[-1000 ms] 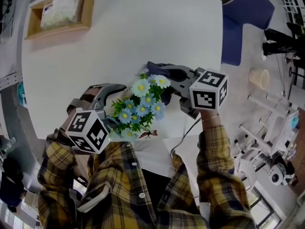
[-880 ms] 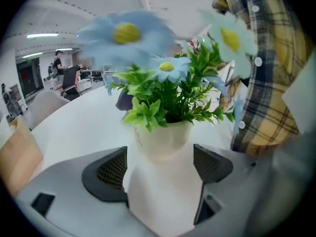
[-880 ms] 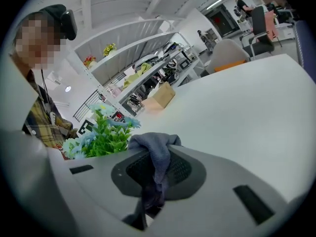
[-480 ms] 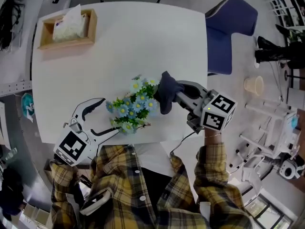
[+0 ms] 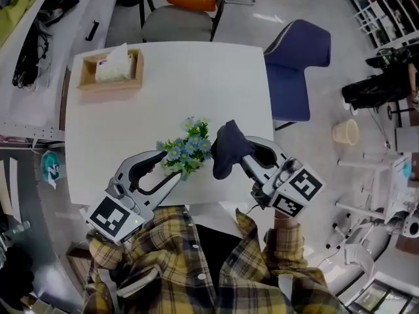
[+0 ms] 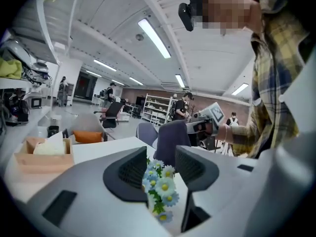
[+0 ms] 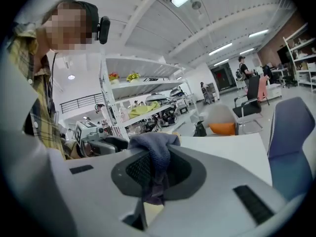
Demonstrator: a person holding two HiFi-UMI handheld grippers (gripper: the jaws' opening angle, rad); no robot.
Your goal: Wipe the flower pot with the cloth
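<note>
right gripper view: cloth [image 7: 157,157] between jaws of right claw [image 7: 159,168]

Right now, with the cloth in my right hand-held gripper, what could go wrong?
The left hand-held gripper is closing with the bunch of blue and white daisies between its jaws and no pot visible there, so it might crush blooms instead of gripping the pot. The dark blue cloth, pinched in the right hand-held gripper, hangs beside the flowers and could snag them.
</note>
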